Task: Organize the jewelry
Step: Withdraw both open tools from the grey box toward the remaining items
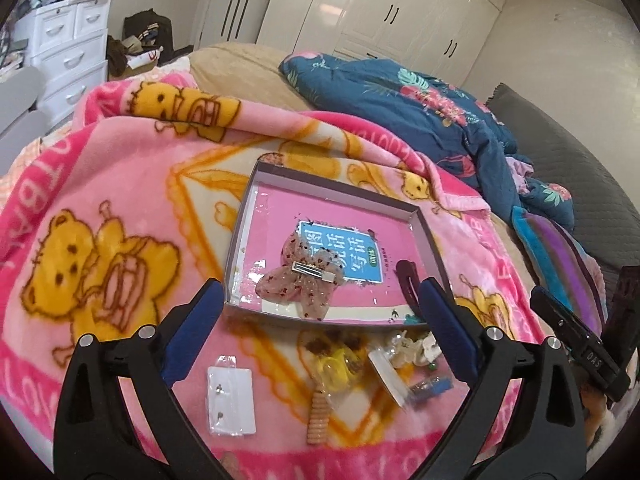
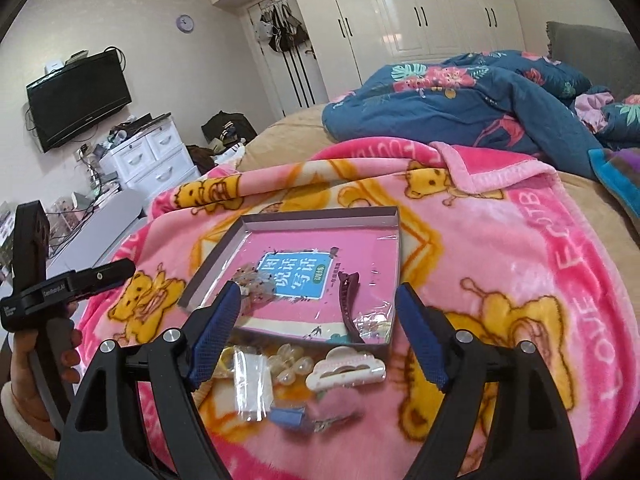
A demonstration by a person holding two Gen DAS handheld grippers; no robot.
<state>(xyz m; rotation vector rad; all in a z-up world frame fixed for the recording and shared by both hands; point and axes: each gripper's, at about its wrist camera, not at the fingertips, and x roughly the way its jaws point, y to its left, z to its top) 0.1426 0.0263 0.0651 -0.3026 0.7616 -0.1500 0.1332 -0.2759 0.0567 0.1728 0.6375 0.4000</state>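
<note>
A shallow box lid (image 1: 428, 236) (image 2: 394, 240) lies on the pink bear blanket with a pink book inside. A sheer pink bow hair clip (image 1: 304, 276) and a dark hair clip (image 1: 408, 284) (image 2: 348, 300) lie in it. In front of the box lies a loose pile: an earring card (image 1: 231, 400), a yellow piece (image 1: 336, 368), a peach comb clip (image 1: 319, 416), a white cloud claw clip (image 2: 346, 372), pearl beads (image 2: 290, 368) and a blue item (image 2: 286, 416). My left gripper (image 1: 320, 328) is open above the pile. My right gripper (image 2: 320, 332) is open above it too. Both are empty.
A pink bear blanket (image 1: 120, 200) covers the bed. A blue floral quilt (image 1: 400, 100) is bunched behind it. White drawers (image 1: 68, 52) and a TV (image 2: 76, 100) stand at the left. The right handle (image 1: 580, 344) shows at the left view's edge.
</note>
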